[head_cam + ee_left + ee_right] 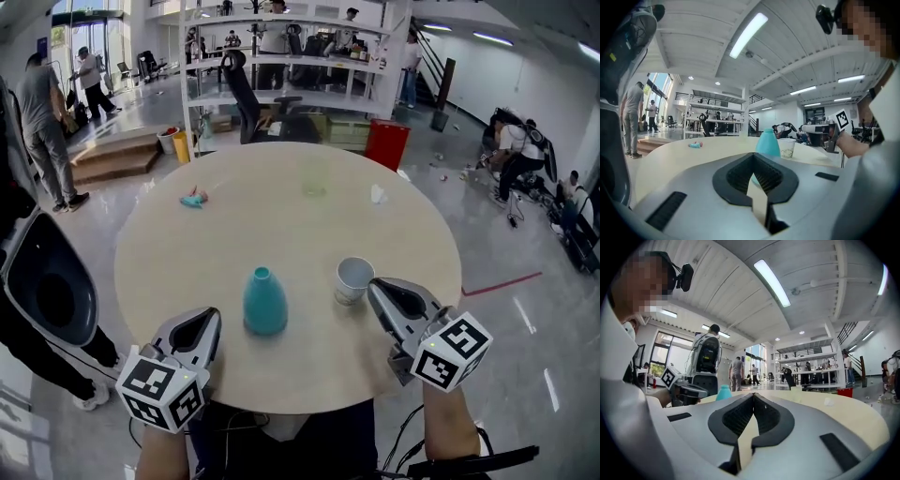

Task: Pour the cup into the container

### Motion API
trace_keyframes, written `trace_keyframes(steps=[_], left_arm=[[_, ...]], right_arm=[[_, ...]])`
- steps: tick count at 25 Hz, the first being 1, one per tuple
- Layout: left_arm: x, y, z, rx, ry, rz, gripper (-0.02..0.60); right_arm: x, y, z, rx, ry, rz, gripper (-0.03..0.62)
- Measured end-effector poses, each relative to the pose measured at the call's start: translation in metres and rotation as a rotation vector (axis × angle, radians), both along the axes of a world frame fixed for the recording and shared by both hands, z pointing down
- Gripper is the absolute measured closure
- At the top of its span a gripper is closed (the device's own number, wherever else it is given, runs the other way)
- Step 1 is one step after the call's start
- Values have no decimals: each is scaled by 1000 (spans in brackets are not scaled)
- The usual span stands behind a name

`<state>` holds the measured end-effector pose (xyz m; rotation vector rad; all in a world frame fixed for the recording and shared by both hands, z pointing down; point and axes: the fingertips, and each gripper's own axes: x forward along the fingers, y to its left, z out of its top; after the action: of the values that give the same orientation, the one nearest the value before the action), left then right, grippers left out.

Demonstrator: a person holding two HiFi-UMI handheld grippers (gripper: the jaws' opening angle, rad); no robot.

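Note:
A teal, narrow-necked container (265, 302) stands near the front of the round beige table (187, 253). To its right is a white paper cup (353, 279), upright. My right gripper (373, 283) is shut and empty, its tips just to the right of the cup, and I cannot tell if they touch it. My left gripper (214, 312) is shut and empty, low at the table's front edge, left of the container. In the left gripper view the container (767, 142) and cup (787, 147) show beyond the closed left gripper (753, 153). In the right gripper view the container (723, 392) shows left of the closed right gripper (753, 394); the cup is out of sight.
On the far half of the table lie a small blue and pink object (194, 199), a pale green glass-like item (313, 189) and a white crumpled scrap (378, 194). A black chair (47, 286) stands by the table's left edge. People and shelves fill the room behind.

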<state>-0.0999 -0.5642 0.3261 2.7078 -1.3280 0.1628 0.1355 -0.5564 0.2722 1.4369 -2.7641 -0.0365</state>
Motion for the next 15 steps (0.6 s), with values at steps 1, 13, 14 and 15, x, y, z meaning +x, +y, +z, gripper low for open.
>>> trace_keyframes(steps=[1,13,14,15], left_arm=[[-1,5,-1,1,7,-8,581],[16,119,6,0,28,-71,581],[21,132,6,1,24,-67,581],[24,145,7,3,19,-65,581]], right_arm=[[-6,5,2,-2,7,-23,586],[-19,111,12,11,-15,-139,586],[-18,124,14,11,-14,-145,586],[-17,136,15,11,-17,-150,586]])
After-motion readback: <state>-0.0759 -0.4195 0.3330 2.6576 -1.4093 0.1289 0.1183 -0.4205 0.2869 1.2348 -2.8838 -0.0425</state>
